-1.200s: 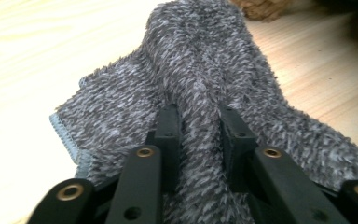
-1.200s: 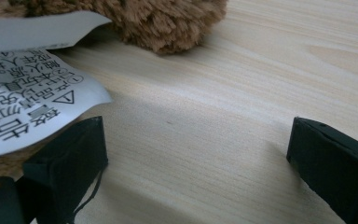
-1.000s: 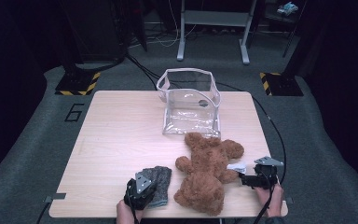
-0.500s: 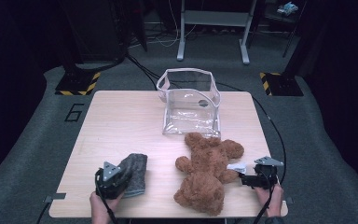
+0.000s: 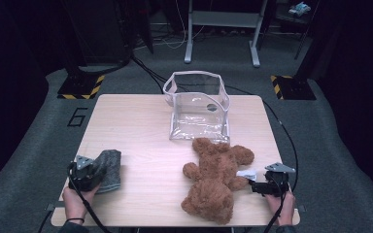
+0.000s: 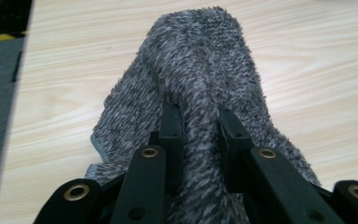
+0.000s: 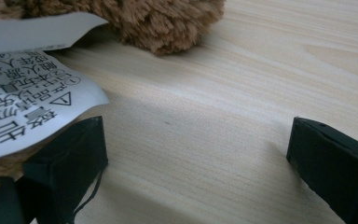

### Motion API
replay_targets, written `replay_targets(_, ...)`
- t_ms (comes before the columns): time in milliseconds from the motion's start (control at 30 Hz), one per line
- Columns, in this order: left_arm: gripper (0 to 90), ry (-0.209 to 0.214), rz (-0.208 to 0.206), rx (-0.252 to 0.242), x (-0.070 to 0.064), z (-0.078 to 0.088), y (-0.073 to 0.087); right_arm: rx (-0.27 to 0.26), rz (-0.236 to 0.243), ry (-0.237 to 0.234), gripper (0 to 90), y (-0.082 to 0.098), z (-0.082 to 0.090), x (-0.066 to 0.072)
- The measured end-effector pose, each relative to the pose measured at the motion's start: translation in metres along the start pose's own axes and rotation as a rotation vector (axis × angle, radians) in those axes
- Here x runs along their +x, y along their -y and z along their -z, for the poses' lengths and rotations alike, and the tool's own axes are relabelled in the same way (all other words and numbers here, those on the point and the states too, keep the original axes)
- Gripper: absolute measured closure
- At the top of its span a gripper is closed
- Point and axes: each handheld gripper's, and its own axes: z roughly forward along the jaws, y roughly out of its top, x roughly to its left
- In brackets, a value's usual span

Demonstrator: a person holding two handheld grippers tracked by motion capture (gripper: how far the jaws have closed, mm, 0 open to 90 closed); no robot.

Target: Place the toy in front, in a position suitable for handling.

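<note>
A grey fuzzy cloth [image 5: 109, 166] lies at the table's front left, with my left gripper [image 5: 96, 174] shut on its near end. In the left gripper view a fold of the cloth [image 6: 200, 70] is pinched between the two jaws of my left gripper [image 6: 199, 122]. A brown teddy bear [image 5: 216, 179] lies on its back at the front right. My right gripper [image 5: 253, 186] rests on the table beside the bear's side, open. In the right gripper view the bear's white label [image 7: 28, 107] overlaps the left jaw, and bare wood lies between the jaws of my right gripper [image 7: 196, 144].
A clear plastic box-shaped bag [image 5: 196, 104] stands open at the back middle of the wooden table [image 5: 136, 126], just behind the bear's head. Cables run off the table's right side. Dark floor and stands surround the table.
My left gripper has carried the grey cloth leftward, from beside the bear to the table's front left corner. The right gripper and the bear have stayed put.
</note>
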Motion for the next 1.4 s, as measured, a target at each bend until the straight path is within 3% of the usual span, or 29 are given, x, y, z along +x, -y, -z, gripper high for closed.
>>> replay_targets(100, 74.1, -0.012, -0.017, 0.038, 0.007, -0.008, 0.000, 0.001, -0.002, 0.000, 4.2, 0.000, 0.000, 0.000)
replay_targets(200, 68.8, 0.006, -0.012, 0.075, 0.011, -0.019, 0.005, 0.000, -0.001, -0.001, 4.2, 0.000, 0.000, 0.000)
replay_targets(333, 44.6, 0.013, 0.013, 0.112, 0.014, -0.028, 0.012, 0.001, -0.002, -0.001, 4.2, 0.000, 0.000, 0.000)
replay_targets(400, 32.2, -0.004, 0.012, 0.101, 0.013, -0.025, 0.011, 0.003, -0.005, 0.000, 4.2, 0.000, 0.000, 0.000)
replay_targets(600, 15.3, -0.019, 0.019, 0.060, 0.008, -0.013, 0.006, 0.002, -0.006, 0.000, 4.3, 0.000, 0.000, 0.000)
replay_targets(767, 9.0, -0.015, 0.008, 0.064, -0.002, -0.002, 0.000, 0.002, -0.007, 0.000, 4.6, 0.000, 0.000, 0.000)
replay_targets(1000, 4.3, 0.014, 0.009, 0.016, -0.016, 0.009, -0.003, 0.004, -0.011, -0.006, 5.2, 0.000, 0.001, -0.001)
replay_targets(1400, 1.2, 0.070, -0.012, -0.003, -0.042, 0.006, -0.004, 0.018, -0.011, -0.025, 9.2, -0.004, 0.005, -0.008)
